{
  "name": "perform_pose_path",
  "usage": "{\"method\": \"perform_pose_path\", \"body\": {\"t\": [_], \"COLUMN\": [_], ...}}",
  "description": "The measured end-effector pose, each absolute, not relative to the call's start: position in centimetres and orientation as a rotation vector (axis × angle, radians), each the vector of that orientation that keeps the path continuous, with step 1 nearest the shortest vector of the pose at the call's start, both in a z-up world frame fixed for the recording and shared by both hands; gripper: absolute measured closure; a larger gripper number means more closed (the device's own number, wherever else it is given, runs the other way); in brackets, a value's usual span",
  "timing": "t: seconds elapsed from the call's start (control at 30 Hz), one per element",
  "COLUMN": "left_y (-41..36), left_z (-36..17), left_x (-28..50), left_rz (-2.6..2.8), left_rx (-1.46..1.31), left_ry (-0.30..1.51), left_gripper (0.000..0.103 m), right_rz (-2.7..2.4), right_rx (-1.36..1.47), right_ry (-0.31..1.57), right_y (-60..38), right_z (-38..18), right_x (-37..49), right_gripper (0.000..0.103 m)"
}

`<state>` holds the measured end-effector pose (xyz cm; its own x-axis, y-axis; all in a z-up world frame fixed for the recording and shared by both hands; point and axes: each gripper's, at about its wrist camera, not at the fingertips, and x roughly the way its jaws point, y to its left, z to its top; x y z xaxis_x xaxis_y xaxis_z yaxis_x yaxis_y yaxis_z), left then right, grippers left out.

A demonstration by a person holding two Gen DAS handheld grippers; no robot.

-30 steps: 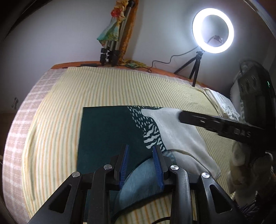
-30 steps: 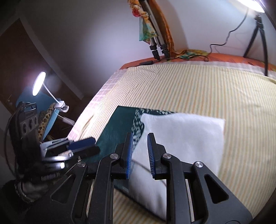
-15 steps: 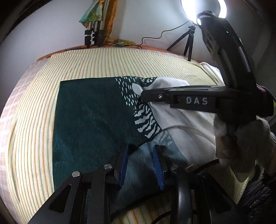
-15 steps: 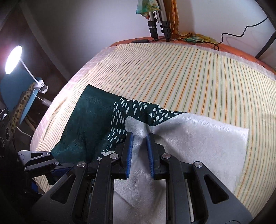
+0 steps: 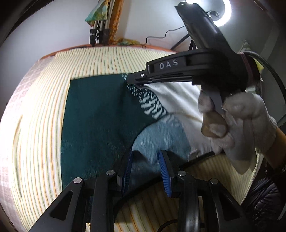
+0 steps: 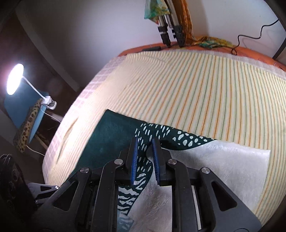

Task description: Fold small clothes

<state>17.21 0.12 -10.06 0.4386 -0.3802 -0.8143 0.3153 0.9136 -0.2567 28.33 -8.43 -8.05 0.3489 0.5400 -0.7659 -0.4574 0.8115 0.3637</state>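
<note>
The cloth (image 5: 100, 125) lies flat on the bed's striped sheet (image 5: 41, 135), whose stripes run cream, orange and green; it is a small printed piece, mostly deep teal (image 6: 114, 132), with a band of pale oval dots (image 6: 160, 132) along its far edge, a patch of white zebra-like streaks (image 5: 152, 107) nearer the middle, a light blue area (image 5: 160, 137) at its near edge and a large white section (image 6: 223, 160) to the right of the teal.

The left tongs (image 5: 145, 171) stand spread over the light blue part at the cloth's near edge, blue ribbed pads (image 5: 127, 171) apart with cloth seen between them; whether the pads press on the cloth I cannot tell.

The right tongs (image 6: 144, 158), held in a white-gloved hand (image 5: 241, 128), reach over the cloth to its dotted far edge; their blue pads stand narrowly apart with the dotted fabric showing in the gap; whether they pinch it I cannot tell; in the left wrist view the tips touch down where teal meets white.

The right tongs' black arm bears the letters "DAS" (image 5: 169, 64) in grey; no other writing can be read.

Beyond the cloth, by the wall, stand folded tripod legs (image 6: 169, 33) draped with a green and yellow rag, and a ring light (image 5: 223, 16) glows to the right of them.
</note>
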Motion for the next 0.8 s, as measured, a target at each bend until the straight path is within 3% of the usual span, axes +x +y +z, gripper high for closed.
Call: {"method": "perform_pose_path", "body": {"t": [0.27, 0.33, 0.4, 0.47, 0.7, 0.8], "left_y": [1.1, 1.9, 3.2, 4.9, 10.0, 11.2], "left_z": [-9.1, -8.2, -7.3, -6.6, -7.4, -8.3], "left_x": [16.4, 15.8, 15.0, 14.2, 12.6, 12.0], "left_rz": [-0.426, -0.419, -0.397, -0.371, -0.278, -0.25], "left_rx": [-0.124, -0.149, -0.193, -0.27, -0.561, -0.681], "left_ry": [1.039, 1.01, 0.981, 0.963, 0.983, 1.006], "left_gripper": [0.07, 0.061, 0.045, 0.045, 0.03, 0.028], "right_rz": [0.623, 0.623, 0.607, 0.6, 0.509, 0.488], "right_rx": [0.153, 0.192, 0.225, 0.273, 0.355, 0.411], "right_ry": [1.068, 1.045, 1.004, 0.978, 1.023, 1.046], "right_y": [-9.9, -11.5, -13.5, -16.2, -24.5, -26.9], "right_z": [-7.9, -6.5, -5.1, -4.1, -5.1, -6.0], "right_x": [28.4, 28.0, 27.4, 26.8, 25.2, 24.7], "right_gripper": [0.084, 0.074, 0.054, 0.048, 0.046, 0.046]}}
